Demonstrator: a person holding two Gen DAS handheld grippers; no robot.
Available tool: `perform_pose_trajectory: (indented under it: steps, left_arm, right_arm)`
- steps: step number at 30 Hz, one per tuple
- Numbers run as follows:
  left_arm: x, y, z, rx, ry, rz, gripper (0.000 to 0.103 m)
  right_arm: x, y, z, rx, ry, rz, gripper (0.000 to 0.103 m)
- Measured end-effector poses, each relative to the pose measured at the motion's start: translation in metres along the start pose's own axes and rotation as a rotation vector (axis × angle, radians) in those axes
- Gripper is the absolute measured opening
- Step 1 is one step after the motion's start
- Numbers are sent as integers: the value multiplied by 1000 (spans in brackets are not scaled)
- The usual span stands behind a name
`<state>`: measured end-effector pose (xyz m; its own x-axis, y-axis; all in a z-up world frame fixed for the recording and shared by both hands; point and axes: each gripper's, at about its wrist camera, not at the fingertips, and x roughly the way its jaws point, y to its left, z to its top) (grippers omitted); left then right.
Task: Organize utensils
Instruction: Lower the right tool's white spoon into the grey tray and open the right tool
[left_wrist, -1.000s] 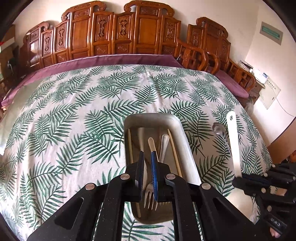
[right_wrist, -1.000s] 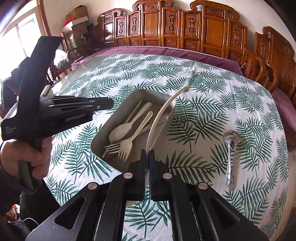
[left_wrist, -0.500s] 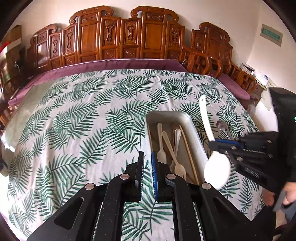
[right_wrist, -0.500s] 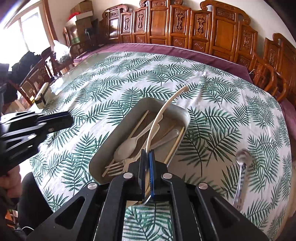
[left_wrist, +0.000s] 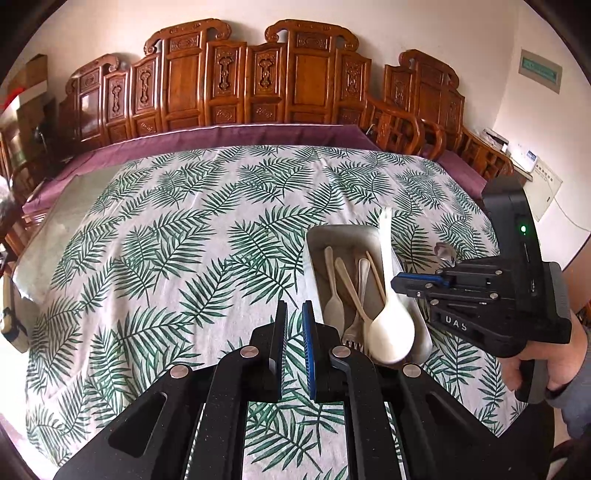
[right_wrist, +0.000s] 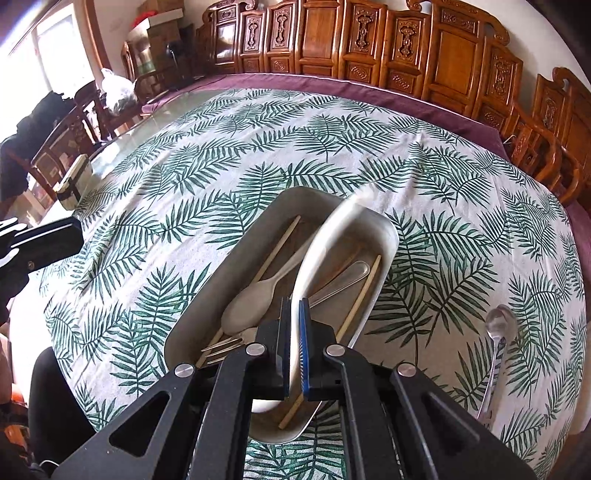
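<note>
Above the grey oblong metal tray (right_wrist: 384, 229) on the palm-leaf-patterned worktop (left_wrist: 155, 258), a white plastic ladle-like spoon (right_wrist: 314, 266) was held by its handle, clamped in the right hand-held gripper (right_wrist: 294, 332). Its bowl hung over the tray's near end. The left hand-held gripper (left_wrist: 294, 332) was closed with nothing in it, beside the tray. A clear plastic spoon (right_wrist: 496, 343) lay apart on the cloth.

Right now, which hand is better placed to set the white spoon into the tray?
Right. Its tongs are shut on the white spoon directly above the tray. The left tongs are shut on nothing, over bare tablecloth beside the tray.
</note>
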<state>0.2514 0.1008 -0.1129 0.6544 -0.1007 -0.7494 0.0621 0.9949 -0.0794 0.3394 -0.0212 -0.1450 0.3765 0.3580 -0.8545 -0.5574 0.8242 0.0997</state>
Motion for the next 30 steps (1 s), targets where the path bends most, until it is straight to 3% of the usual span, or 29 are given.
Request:
perform_pose_trajectory:
  steps: [9,17,18,23,26,30]
  left_arm:
    - [-5,-10,0,18,-8,-6,7]
    - [-5,-26,2,40,-9,-22,10]
    - [-5,-29,2,42,-10,-23,15]
    - [-4,-43,5,56,-18,-7,73]
    - [-2,-49,7,56,-18,-17,88]
    - [2,-61,7,71,-15,-14,93]
  right_arm:
    - [-22,-13,-8,39,-40,0,8]
    - [-54,-40,-43,111,-80,-11,23]
    - [-56,-43,-47,117,-80,-15,24]
    - [-77,-56,-75,102,-112,-64,54]
    - [-89,-62,-90,125,-128,-76,69]
    - [-103,-69,-105,151,-147,-100,84]
